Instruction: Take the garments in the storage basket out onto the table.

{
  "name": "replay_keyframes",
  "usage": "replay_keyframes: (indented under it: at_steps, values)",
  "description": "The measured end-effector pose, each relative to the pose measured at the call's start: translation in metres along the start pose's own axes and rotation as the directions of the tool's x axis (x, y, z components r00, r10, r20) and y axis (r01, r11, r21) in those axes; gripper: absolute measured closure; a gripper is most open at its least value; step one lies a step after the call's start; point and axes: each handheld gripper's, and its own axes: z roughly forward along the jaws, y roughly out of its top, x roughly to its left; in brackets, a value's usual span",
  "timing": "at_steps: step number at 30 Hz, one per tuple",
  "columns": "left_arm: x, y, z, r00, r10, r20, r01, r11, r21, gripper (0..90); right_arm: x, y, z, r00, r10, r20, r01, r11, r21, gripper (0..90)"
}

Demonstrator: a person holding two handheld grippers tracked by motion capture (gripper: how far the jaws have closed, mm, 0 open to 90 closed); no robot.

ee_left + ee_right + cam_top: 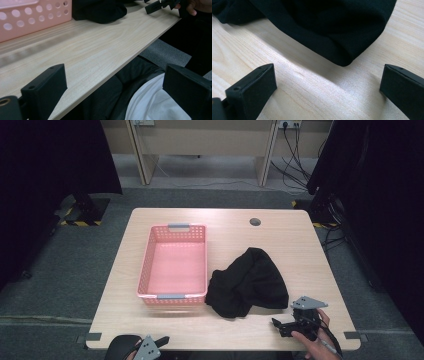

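We've got the right hand-held gripper (283,326) open, empty, nearest the black cloth (248,282) (just ahead, up-left); left hand-held gripper (159,341) open too, well apart.

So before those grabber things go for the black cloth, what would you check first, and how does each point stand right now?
1. Right gripper jaws open, nothing between them: ok.
2. Left gripper jaws open and empty, at the table's near edge: ok.
3. Black cloth lies free on the table, bunched up, apart from both grippers: ok.
4. Right gripper faces the cloth, with bare table between its jaws and the nearest fold: ok.
5. Pink basket has nothing in it, standing left of the cloth: ok.
6. Whether the cloth touches the basket wall: cannot tell; they sit very close at the basket's near right corner.
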Motion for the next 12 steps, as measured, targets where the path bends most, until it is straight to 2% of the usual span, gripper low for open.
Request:
replay_keyframes:
  at_steps: [12]
  values:
    - [0.0002, -0.0005, 0.0005, 1.0000, -0.001, 0.000, 0.001, 1.0000, 0.003, 4.4, 0.0000, 0.0000, 0.0000, 1.0000, 0.000, 0.000, 0.000, 1.000, 0.000, 0.8]
